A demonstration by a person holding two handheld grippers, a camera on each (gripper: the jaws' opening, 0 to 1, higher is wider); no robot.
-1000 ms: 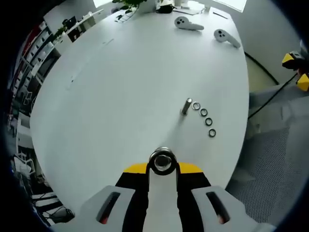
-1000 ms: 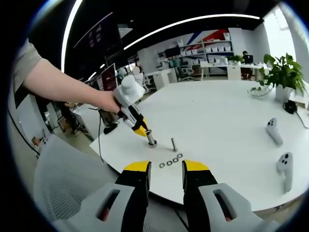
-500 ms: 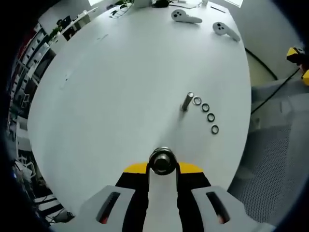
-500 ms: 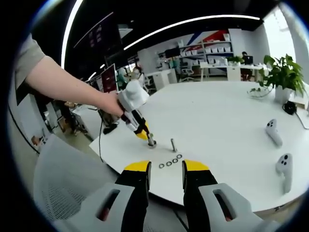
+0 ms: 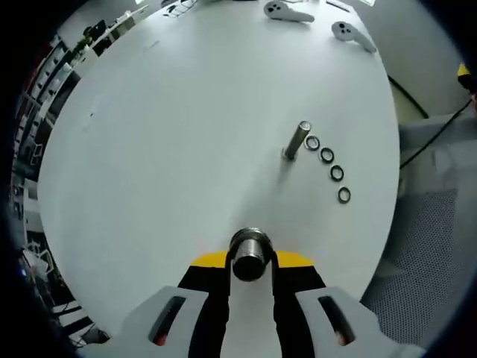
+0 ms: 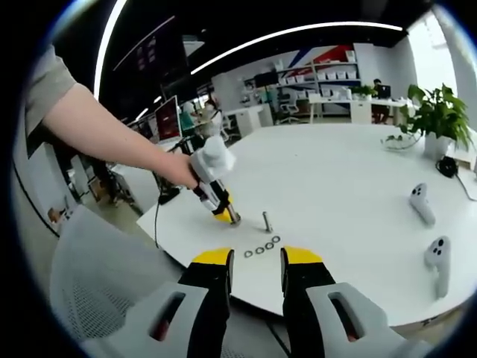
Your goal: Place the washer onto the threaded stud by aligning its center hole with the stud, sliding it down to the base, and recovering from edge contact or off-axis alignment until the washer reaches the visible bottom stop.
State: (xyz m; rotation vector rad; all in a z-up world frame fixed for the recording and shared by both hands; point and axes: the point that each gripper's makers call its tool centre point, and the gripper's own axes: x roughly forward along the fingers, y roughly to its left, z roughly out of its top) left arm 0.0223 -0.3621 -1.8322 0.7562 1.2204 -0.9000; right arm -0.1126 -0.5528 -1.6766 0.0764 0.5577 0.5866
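- washers lie flat in a short row of four on the white table, the row starting just beside the threaded stud and running away from it toward the table edge; in the right gripper view the same row sits just ahead of your right jaws.
- your left hand-held gripper is clamped on a short metal cylinder, whose end faces the camera; i cannot tell what this part is.
- your right hand-held gripper has its jaws apart with nothing between them, hanging off the table edge.
- the stud stands upright, its long axis rising from the table; none of the four washers is on it yet.
- judging by the right gripper view, the free right gripper is the one placed to pick: the washers lie straight ahead of it, with the stud just beyond them.
- the left hand-held gripper sits close beside the stud, so mind it on your approach.
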